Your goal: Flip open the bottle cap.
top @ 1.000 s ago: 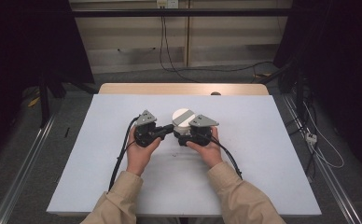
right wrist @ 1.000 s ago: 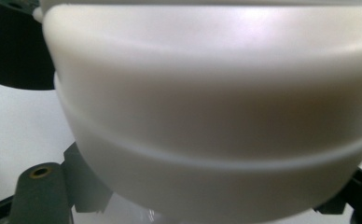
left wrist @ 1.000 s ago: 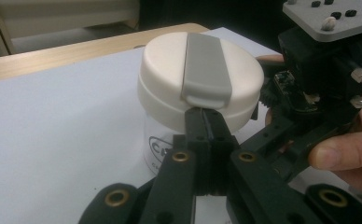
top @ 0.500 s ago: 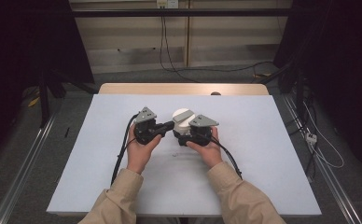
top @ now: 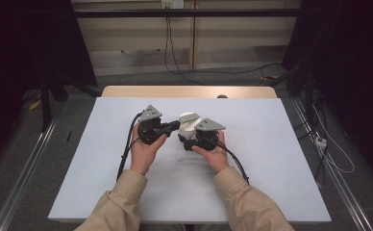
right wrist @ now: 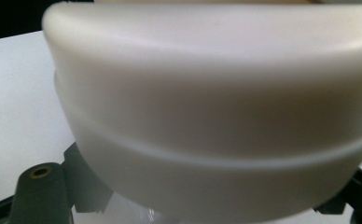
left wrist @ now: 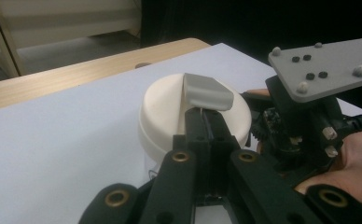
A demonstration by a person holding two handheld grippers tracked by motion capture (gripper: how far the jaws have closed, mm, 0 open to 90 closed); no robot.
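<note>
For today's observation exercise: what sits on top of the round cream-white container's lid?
A small grey flip tab stands on the round cream-white container's lid, with the left gripper shut just beneath it. The lid covers whatever is inside.

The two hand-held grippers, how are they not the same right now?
The left hand-held gripper has its jaws pressed together, pinching the small grey tab on the white lid; the right hand-held gripper has its jaws spread wide around the white jar. The left reaches the top, the right grips the side. Both are black with grey plates.
</note>
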